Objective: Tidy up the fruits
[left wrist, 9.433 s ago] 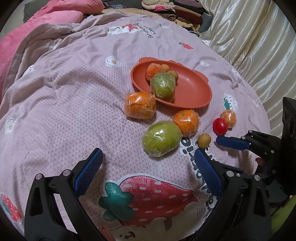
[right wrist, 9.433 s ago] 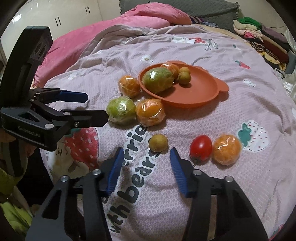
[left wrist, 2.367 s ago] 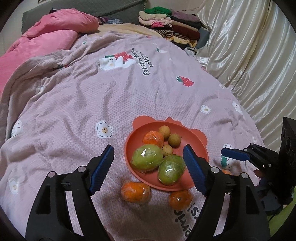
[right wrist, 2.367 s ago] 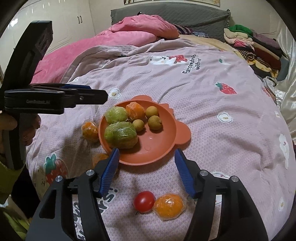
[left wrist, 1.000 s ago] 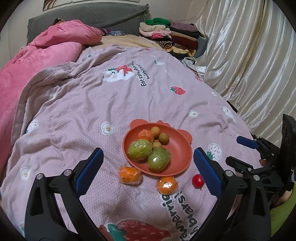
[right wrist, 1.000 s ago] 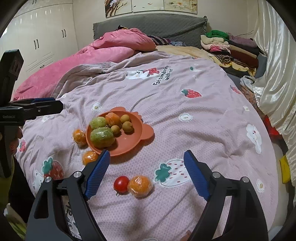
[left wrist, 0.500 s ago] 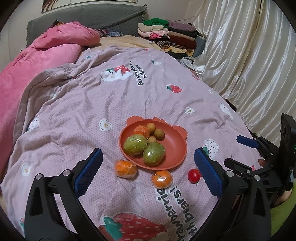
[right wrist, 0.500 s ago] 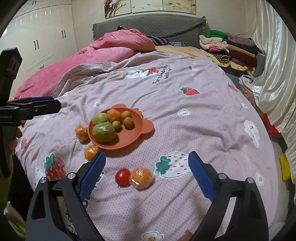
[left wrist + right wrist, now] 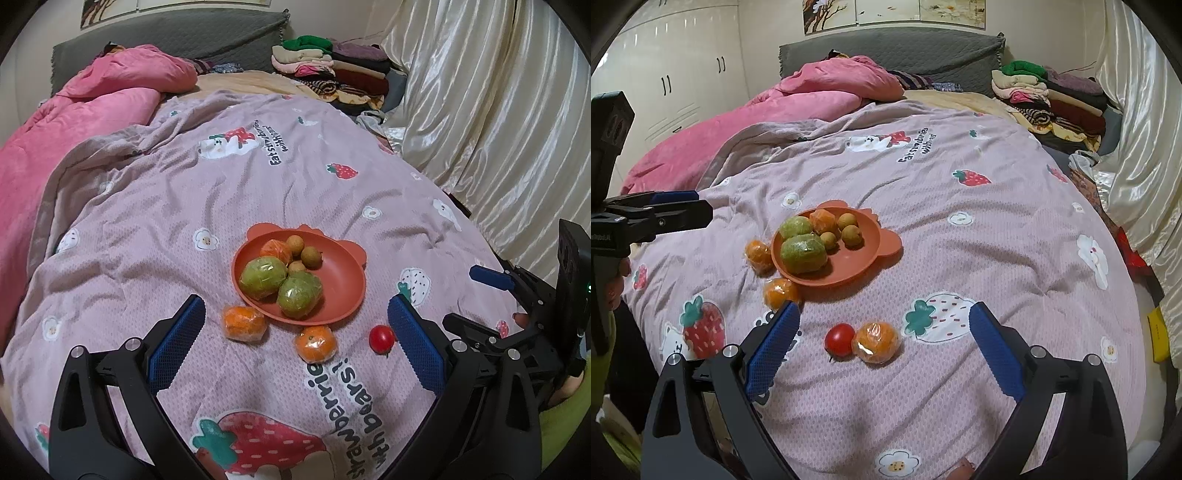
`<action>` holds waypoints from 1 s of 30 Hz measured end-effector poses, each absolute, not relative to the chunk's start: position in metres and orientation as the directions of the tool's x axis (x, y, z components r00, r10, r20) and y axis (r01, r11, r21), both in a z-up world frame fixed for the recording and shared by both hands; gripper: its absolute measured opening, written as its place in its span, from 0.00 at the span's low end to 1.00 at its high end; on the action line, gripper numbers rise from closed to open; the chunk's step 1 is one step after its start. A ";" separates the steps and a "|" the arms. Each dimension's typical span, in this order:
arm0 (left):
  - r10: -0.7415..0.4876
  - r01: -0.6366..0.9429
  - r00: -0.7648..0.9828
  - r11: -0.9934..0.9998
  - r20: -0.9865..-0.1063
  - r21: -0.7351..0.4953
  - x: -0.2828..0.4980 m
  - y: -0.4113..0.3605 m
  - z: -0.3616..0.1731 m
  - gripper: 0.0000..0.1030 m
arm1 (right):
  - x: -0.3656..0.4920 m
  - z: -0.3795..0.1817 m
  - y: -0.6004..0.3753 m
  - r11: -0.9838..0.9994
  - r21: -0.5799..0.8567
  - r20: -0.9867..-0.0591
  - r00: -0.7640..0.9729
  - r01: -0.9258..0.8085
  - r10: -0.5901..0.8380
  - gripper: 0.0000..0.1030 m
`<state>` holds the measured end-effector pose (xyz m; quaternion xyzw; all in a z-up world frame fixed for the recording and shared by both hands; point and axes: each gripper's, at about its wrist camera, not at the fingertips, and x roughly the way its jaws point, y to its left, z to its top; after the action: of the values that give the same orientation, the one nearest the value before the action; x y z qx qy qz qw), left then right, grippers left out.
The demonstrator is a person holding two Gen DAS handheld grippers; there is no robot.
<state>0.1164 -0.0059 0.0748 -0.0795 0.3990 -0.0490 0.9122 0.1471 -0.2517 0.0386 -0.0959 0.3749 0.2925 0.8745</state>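
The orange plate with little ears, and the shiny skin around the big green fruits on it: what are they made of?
The plate looks like matte silicone or soft plastic: even terracotta colour, no glare, rounded moulded ears. I can't tell which from these views. The green fruits seem wrapped in thin clear plastic film: wrinkles and small bright glints show over the skin. The wrapped orange beside the tomato shows the same crinkled sheen.

Matt waffle-textured cloth bedspread (image 9: 155, 229), smooth matt orange plate (image 9: 341, 280), glossy film-wrapped oranges (image 9: 877, 341), shiny satin curtain (image 9: 498, 110), textured blue gripper pads (image 9: 772, 345), glossy tomato (image 9: 839, 339)
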 end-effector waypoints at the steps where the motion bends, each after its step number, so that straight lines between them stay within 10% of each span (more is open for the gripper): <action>1: -0.153 0.026 0.676 0.983 -0.721 -0.184 0.116 -0.007 0.074 0.90 | 0.147 0.038 -0.252 0.811 0.050 -0.714 0.547 -0.583 0.437 0.90; 30: -0.174 0.045 0.618 0.982 -0.767 -0.186 0.108 -0.026 0.042 0.90 | 0.138 0.010 -0.268 0.812 0.061 -0.746 0.514 -0.580 0.423 0.90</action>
<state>0.1080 -0.0263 0.0416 -0.0743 0.4329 -0.0609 0.8963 0.1375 -0.2676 0.0103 -0.0984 0.3987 0.2900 0.8644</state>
